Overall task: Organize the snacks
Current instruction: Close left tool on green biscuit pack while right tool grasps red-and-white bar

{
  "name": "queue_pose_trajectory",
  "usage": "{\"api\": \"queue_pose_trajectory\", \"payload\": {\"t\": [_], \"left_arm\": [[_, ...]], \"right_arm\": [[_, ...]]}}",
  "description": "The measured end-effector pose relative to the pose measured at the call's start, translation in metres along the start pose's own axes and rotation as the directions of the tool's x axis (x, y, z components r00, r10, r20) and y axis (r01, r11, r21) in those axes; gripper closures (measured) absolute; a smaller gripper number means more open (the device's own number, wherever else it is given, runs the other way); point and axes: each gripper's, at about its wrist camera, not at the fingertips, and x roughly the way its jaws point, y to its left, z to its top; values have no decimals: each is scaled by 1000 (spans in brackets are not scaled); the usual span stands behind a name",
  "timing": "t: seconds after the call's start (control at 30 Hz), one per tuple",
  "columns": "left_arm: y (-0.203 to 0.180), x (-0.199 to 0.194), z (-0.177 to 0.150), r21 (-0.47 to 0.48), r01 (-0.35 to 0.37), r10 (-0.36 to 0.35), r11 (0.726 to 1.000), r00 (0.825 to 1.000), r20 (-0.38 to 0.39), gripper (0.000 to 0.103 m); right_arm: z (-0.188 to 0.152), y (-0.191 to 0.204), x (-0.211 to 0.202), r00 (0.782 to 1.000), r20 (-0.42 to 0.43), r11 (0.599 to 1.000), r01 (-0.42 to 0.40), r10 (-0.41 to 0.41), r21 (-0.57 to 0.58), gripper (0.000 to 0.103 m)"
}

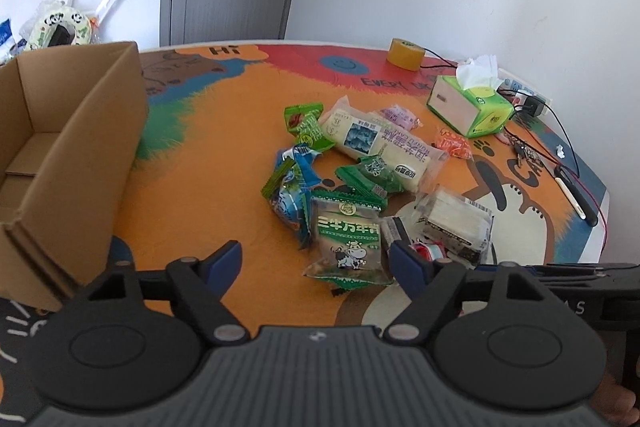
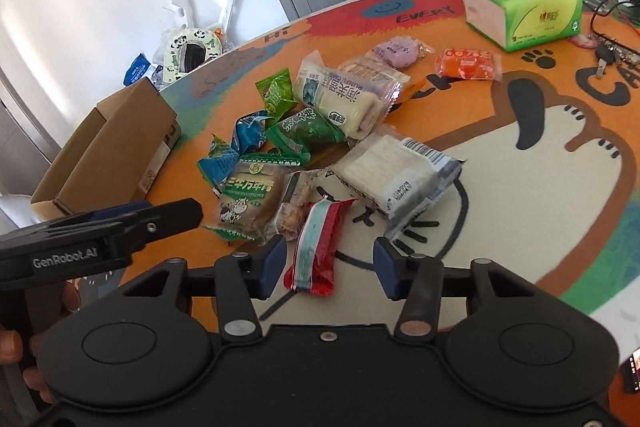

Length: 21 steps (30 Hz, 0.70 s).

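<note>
Both tongs stand spread: right tongs (image 2: 330, 263) straddle a red snack packet (image 2: 314, 251), apparently untouched; left tongs (image 1: 316, 263) frame a cow-printed packet (image 1: 348, 247). Snacks lie heaped on the table (image 1: 240, 155) beside a cardboard box (image 1: 60, 155).

Open lane: bare orange mat between cardboard box (image 1: 68, 155) and snack pile (image 1: 352, 163), wide enough to pass.
Left edge: box wall upright, blocking.
Far right: tissue box (image 1: 468, 103), tape roll (image 1: 405, 53), cables (image 1: 560, 131) crowding desk (image 1: 224, 211) corner.
Near right: pale mat beside red wafer packet (image 2: 318, 247) free.
</note>
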Motion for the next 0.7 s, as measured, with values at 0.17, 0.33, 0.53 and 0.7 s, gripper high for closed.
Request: {"api": "queue_pose_trajectory", "payload": {"t": [0.17, 0.33, 0.53, 0.7], "left_arm": [[-1, 15, 4, -12, 11, -11, 1000, 1000, -23, 34], [-8, 29, 6, -11, 23, -24, 1000, 999, -44, 38], [-17, 47, 7, -9, 20, -21, 1000, 997, -76, 38], [-26, 52, 6, 16, -6, 7, 1000, 998, -70, 38]], "right_arm": [[5, 1, 14, 1000, -17, 1000, -4, 4, -8, 67], [10, -1, 22, 999, -27, 1000, -24, 24, -1, 78], [9, -10, 18, 1000, -21, 1000, -21, 21, 14, 80], [8, -22, 10, 1000, -10, 999, -1, 1, 40, 80]]}}
